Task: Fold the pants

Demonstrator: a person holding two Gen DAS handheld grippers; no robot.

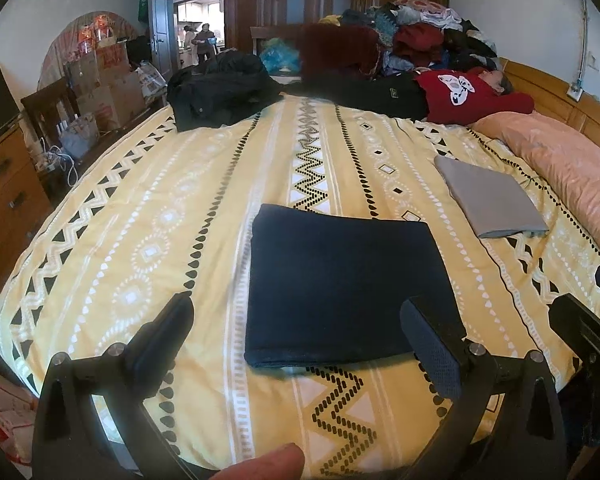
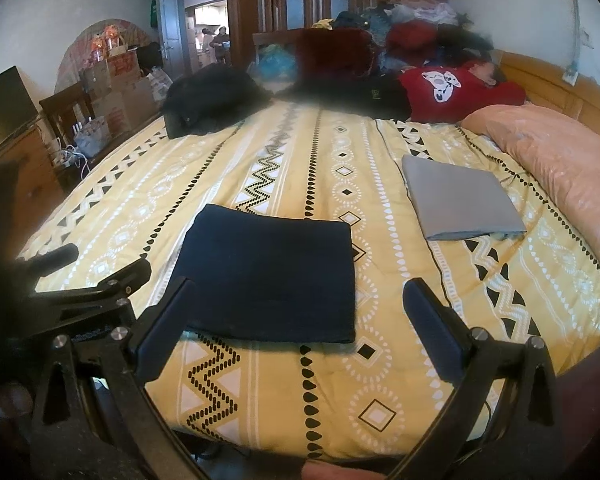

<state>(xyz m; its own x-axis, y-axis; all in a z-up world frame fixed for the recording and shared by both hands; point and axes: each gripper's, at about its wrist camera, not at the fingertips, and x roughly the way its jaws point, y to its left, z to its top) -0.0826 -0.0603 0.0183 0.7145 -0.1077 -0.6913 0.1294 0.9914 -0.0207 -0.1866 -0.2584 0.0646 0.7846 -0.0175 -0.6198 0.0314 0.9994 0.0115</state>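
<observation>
1. Yellow patterned bedspread spread flat, serving as folding surface.
2. Navy pants folded into a neat rectangle near the front edge; task looks finished.
3. Grey folded garment set aside, well apart.
4. Left gripper and right gripper spread wide, empty, hovering above the bed.

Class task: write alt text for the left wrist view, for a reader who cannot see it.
Folded navy pants lie flat on a yellow patterned bedspread, ahead of the left gripper, whose jaws are open and empty. A folded grey garment lies further right, near a pink pillow; piled clothes fill the far end.
</observation>
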